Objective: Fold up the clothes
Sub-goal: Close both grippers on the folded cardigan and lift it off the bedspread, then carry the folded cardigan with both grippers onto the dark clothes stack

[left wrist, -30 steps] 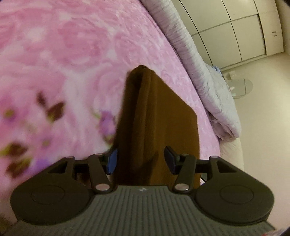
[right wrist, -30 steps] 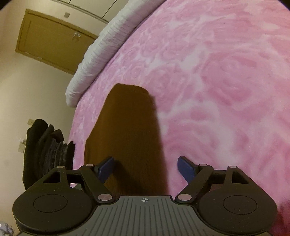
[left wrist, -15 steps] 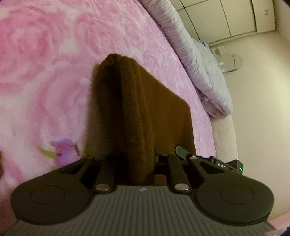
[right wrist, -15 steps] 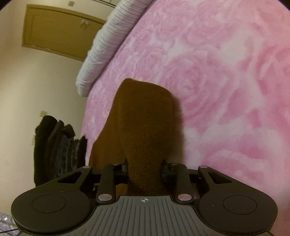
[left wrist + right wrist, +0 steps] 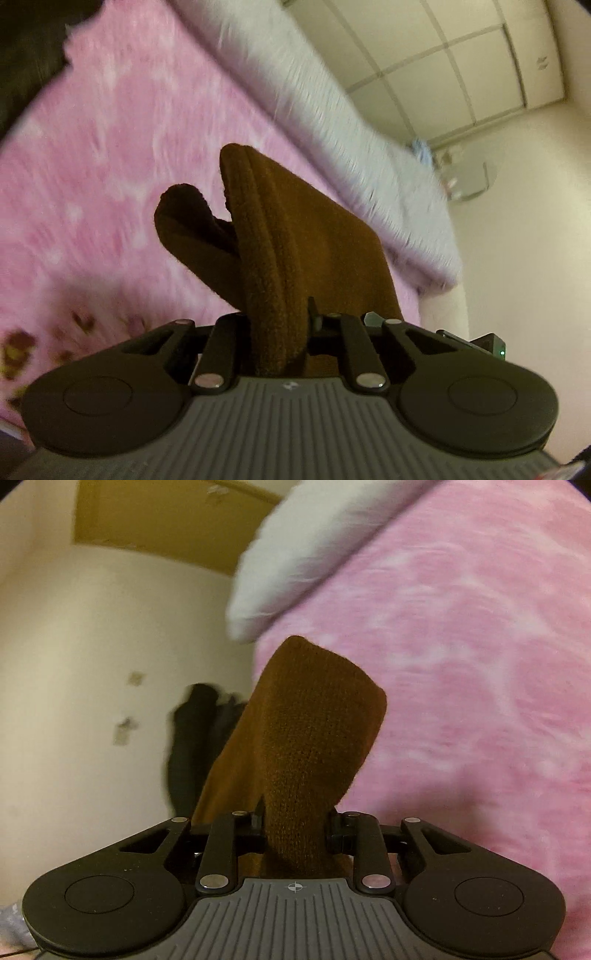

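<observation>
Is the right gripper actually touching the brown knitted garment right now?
Touching. The right wrist view shows the right gripper with both jaws pressed against a bunched fold of the brown knitted garment.

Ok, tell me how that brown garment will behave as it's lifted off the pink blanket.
Probably floppy: the brown garment droops in folds from the left gripper, one flap hanging loose. It looks thick and knitted in the right gripper, so likely grippy rather than slippery. It will likely sag between the two grips.
</observation>
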`<action>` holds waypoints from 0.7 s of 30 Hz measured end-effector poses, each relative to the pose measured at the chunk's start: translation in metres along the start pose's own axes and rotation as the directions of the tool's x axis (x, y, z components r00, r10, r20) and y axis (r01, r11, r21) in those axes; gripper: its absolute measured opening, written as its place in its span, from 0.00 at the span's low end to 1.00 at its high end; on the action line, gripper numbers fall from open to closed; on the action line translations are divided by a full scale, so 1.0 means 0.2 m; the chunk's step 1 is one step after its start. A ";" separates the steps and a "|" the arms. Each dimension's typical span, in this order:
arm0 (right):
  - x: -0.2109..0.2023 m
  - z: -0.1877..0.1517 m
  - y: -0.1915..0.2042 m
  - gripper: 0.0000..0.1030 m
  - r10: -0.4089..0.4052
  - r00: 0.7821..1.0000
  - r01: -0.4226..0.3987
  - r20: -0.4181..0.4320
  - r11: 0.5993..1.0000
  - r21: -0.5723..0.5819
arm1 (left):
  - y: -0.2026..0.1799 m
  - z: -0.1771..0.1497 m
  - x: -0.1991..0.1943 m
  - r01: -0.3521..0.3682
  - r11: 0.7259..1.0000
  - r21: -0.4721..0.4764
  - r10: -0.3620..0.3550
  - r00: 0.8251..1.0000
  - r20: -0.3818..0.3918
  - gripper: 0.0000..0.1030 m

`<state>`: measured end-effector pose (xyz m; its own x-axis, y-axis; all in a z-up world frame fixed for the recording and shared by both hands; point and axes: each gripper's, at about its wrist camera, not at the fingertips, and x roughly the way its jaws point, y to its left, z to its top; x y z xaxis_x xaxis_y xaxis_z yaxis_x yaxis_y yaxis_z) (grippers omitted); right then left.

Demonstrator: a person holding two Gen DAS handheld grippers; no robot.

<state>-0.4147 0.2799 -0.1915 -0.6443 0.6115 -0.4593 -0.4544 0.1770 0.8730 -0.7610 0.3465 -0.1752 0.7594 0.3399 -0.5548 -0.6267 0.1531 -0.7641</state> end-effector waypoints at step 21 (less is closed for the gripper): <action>1.78 -0.10 1.29 0.25 0.114 0.988 -0.107 0.106 0.992 -0.069 | 0.86 1.60 -1.11 -0.031 0.983 0.178 0.013 0.994 0.105 0.12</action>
<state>-0.7731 0.5280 -0.1318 -0.6233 0.7059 -0.3365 -0.4240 0.0565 0.9039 -1.0928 0.5936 -0.0774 0.7290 0.4373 -0.5267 -0.6712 0.3055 -0.6754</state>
